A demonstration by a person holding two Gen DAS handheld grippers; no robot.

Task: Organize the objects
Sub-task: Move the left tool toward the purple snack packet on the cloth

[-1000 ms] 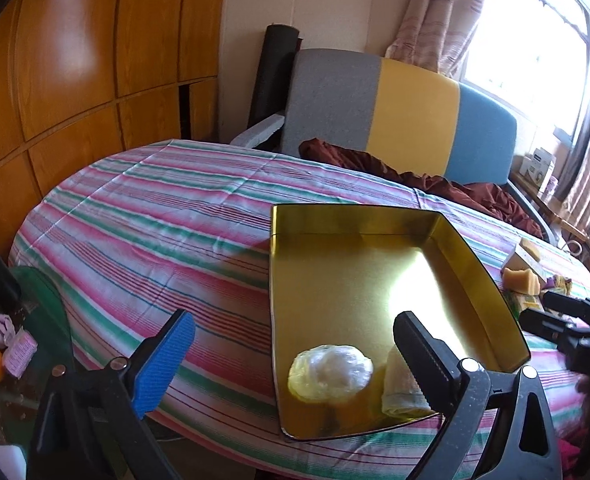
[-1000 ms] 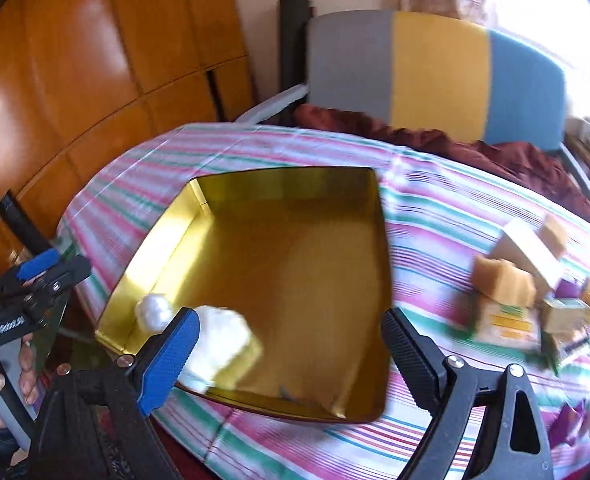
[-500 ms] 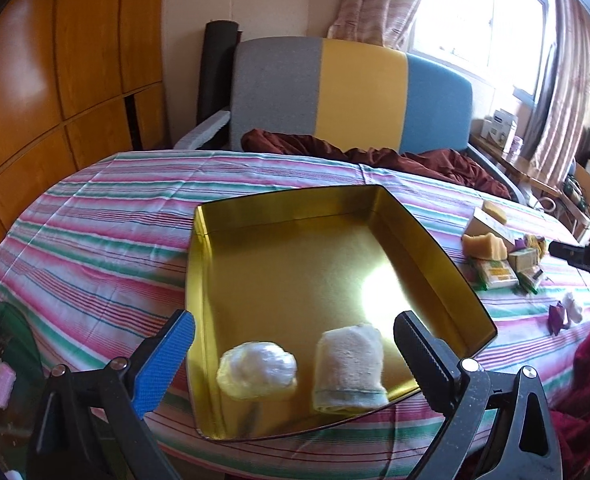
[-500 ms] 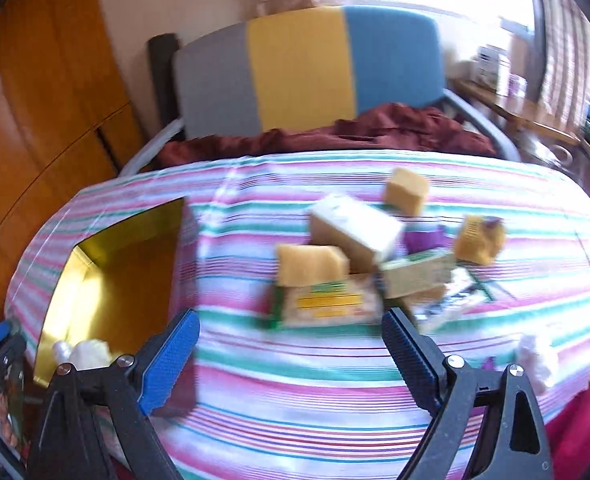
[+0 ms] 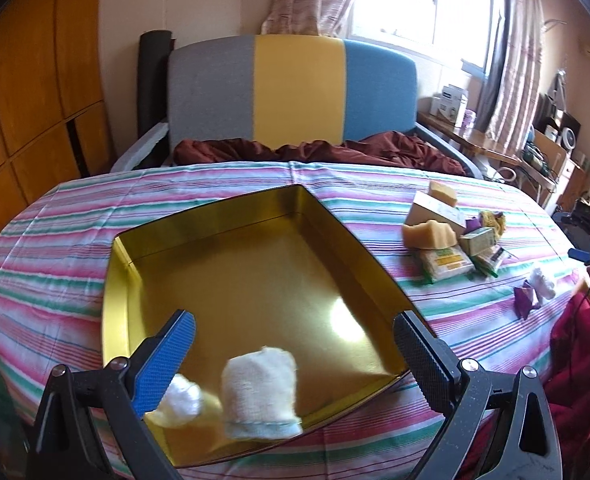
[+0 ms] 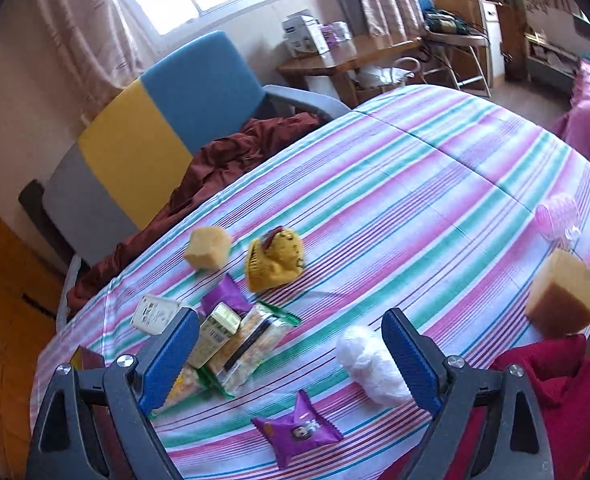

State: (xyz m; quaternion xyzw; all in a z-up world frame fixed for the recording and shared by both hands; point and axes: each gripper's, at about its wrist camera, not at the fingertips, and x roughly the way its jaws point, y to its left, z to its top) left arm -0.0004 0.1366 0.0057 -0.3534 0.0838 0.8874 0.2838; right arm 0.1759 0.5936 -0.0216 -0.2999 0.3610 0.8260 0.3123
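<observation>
A gold metal tray lies on the striped tablecloth. Inside its near end sit a folded white cloth and a white plastic-wrapped ball. My left gripper hangs open above them, holding nothing. To the tray's right is a heap of sponges and packets. My right gripper is open over the cloth, empty. Below it lie a purple snack packet, a white plastic bundle and green-edged packets. Farther off are a sponge cube, a yellow knitted item and another sponge cube.
A grey, yellow and blue sofa with a dark red blanket stands behind the table. Wooden cupboards fill the left. A pink plastic item lies near the table's right edge. A red garment is at the near right.
Both views have swung right. The right gripper left the tray and now hangs over the heap of packets and sponges. The left gripper shifted right over the tray's near end; both stayed open.
</observation>
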